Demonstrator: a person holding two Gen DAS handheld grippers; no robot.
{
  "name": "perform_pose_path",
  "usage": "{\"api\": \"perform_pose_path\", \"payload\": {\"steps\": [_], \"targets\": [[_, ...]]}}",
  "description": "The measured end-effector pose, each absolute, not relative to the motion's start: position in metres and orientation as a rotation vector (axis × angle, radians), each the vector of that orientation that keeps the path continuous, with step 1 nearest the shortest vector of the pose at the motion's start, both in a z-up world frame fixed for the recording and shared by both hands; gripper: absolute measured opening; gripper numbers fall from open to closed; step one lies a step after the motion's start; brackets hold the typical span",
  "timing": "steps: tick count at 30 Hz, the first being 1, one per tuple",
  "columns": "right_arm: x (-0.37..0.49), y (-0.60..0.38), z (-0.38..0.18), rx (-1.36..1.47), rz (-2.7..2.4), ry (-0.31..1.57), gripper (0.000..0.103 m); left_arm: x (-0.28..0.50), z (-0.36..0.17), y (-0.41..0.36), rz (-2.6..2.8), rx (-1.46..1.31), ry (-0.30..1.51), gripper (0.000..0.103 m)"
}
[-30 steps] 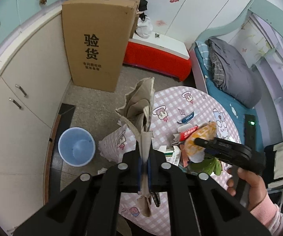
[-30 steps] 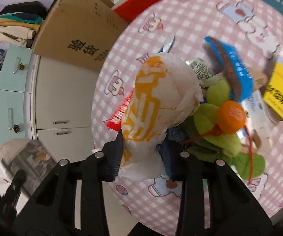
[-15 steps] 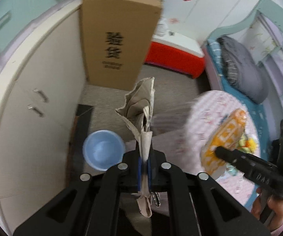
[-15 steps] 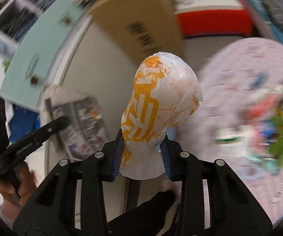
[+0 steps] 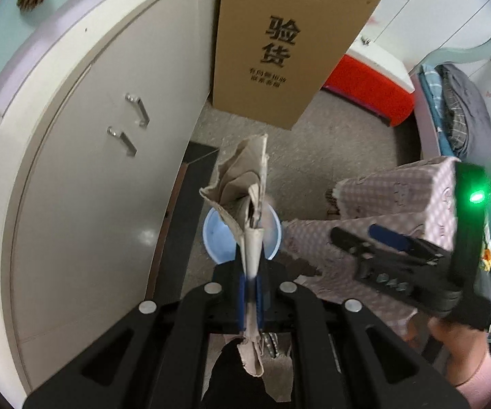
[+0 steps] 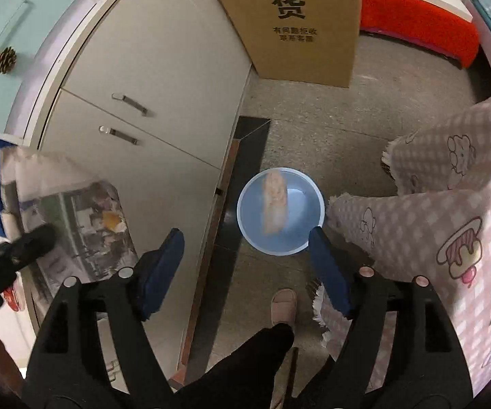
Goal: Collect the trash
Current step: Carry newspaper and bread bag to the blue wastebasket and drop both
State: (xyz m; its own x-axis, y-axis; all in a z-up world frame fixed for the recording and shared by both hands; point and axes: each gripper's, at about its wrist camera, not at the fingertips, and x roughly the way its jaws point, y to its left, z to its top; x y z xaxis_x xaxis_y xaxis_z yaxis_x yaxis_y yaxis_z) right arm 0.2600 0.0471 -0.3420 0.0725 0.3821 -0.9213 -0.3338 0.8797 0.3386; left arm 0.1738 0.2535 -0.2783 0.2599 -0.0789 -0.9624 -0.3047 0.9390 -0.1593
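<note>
My left gripper [image 5: 250, 272] is shut on a folded newspaper [image 5: 245, 184], held upright above the light blue bin [image 5: 216, 238] on the floor. My right gripper [image 6: 245, 259] is open and empty, directly above the bin [image 6: 300, 235]. A blurred orange and white wrapper [image 6: 274, 201] is in mid-air inside the bin's opening. In the right wrist view the newspaper [image 6: 71, 218] and the left gripper [image 6: 13, 252] show at the left. In the left wrist view the right gripper [image 5: 354, 238] shows at the right.
White cabinet doors [image 6: 136, 136] stand left of the bin. A tall cardboard box [image 6: 300, 24] and a red and white box [image 6: 415, 24] stand behind. The pink checked tablecloth [image 6: 449, 204] hangs at the right. My slippered foot [image 6: 282, 306] is just before the bin.
Both grippers swung from over the table to above the bin. My right gripper opened and let go of the orange wrapper, which is dropping into the bin. The left still holds the newspaper.
</note>
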Motion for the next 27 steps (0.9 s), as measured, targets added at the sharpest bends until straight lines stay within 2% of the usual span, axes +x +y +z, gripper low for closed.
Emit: {"api": "perform_pose_path", "payload": {"steps": [9, 18, 20, 21, 23, 24, 25, 27], "targets": [[0.237, 0.031, -0.304, -0.003, 0.484, 1.318, 0.078, 0.193, -0.309, 0.239, 0.109, -0.316, 1.376, 0.005], [0.237, 0.002, -0.278, 0.031, 0.404, 1.245, 0.079, 0.221, -0.315, 0.212, 0.054, -0.255, 1.397, 0.005], [0.236, -0.006, -0.274, 0.044, 0.394, 1.236, 0.079, 0.226, -0.316, 0.210, 0.053, -0.252, 1.400, 0.008], [0.235, -0.010, -0.271, 0.048, 0.389, 1.230, 0.079, 0.229, -0.316, 0.209, 0.056, -0.256, 1.397, 0.011], [0.235, -0.019, -0.268, 0.060, 0.380, 1.223, 0.079, 0.235, -0.319, 0.207, 0.065, -0.266, 1.413, 0.033], [0.235, -0.022, -0.268, 0.065, 0.377, 1.224, 0.079, 0.238, -0.321, 0.206, 0.069, -0.265, 1.431, 0.051], [0.234, -0.026, -0.266, 0.073, 0.372, 1.222, 0.079, 0.240, -0.323, 0.205, 0.081, -0.259, 1.444, 0.058], [0.233, -0.032, -0.264, 0.078, 0.368, 1.220, 0.079, 0.241, -0.322, 0.204, 0.097, -0.262, 1.443, 0.059]]}}
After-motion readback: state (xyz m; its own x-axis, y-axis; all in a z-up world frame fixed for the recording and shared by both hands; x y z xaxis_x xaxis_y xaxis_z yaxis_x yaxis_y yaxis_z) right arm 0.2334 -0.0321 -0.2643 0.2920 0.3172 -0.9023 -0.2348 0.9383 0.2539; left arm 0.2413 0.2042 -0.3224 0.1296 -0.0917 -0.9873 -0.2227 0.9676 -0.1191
